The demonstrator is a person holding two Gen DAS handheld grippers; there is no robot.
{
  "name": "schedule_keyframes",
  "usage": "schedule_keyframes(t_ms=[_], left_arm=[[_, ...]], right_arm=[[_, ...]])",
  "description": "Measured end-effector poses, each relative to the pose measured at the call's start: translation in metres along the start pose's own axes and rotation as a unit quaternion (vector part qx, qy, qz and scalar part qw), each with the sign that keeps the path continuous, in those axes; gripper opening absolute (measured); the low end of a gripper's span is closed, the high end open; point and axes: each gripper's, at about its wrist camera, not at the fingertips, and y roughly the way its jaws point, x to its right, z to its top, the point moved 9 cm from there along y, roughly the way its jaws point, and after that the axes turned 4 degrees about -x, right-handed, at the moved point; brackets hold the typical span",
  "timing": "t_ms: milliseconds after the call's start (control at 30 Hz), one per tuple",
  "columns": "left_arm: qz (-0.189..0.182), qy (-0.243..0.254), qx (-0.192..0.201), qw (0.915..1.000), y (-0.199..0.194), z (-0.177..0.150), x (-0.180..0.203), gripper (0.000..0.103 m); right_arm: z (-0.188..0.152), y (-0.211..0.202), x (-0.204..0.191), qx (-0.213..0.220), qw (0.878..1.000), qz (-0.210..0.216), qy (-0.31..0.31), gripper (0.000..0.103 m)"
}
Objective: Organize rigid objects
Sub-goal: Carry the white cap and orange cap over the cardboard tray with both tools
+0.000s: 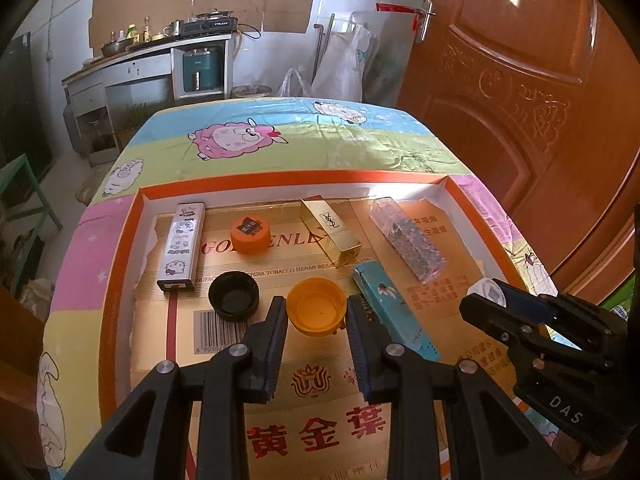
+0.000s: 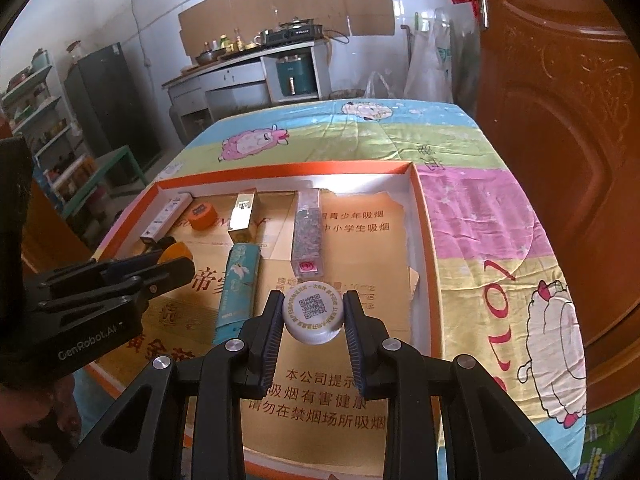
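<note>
An orange-rimmed box lid [image 1: 120, 240] lies on the table and holds the objects. My left gripper [image 1: 317, 312] is shut on a yellow bottle cap [image 1: 316, 306], open side up. My right gripper [image 2: 312, 314] is shut on a white cap with a QR code [image 2: 313, 316]; it also shows in the left wrist view [image 1: 490, 292]. In the lid lie a black cap [image 1: 234, 296], an orange cap [image 1: 251, 234], a Hello Kitty box [image 1: 182, 246], a gold YSL box [image 1: 330, 232], a teal box [image 1: 392, 312] and a clear glitter box [image 1: 408, 240].
The table has a cartoon sheep cloth [image 1: 240, 140]. A brown door [image 1: 520, 80] stands close on the right. A kitchen counter [image 1: 152, 52] with a stove is at the back. A green stool [image 1: 24, 184] and a shelf [image 2: 36, 112] are on the left.
</note>
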Motion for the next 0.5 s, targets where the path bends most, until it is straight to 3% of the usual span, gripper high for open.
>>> schedule_keyframes(t_ms=[500], left_arm=[[-0.001, 0.003, -0.011, 0.9999, 0.015, -0.001, 0.002, 0.030]], right_arm=[[-0.002, 0.013, 0.002, -0.011, 1.000, -0.001, 0.002, 0.030]])
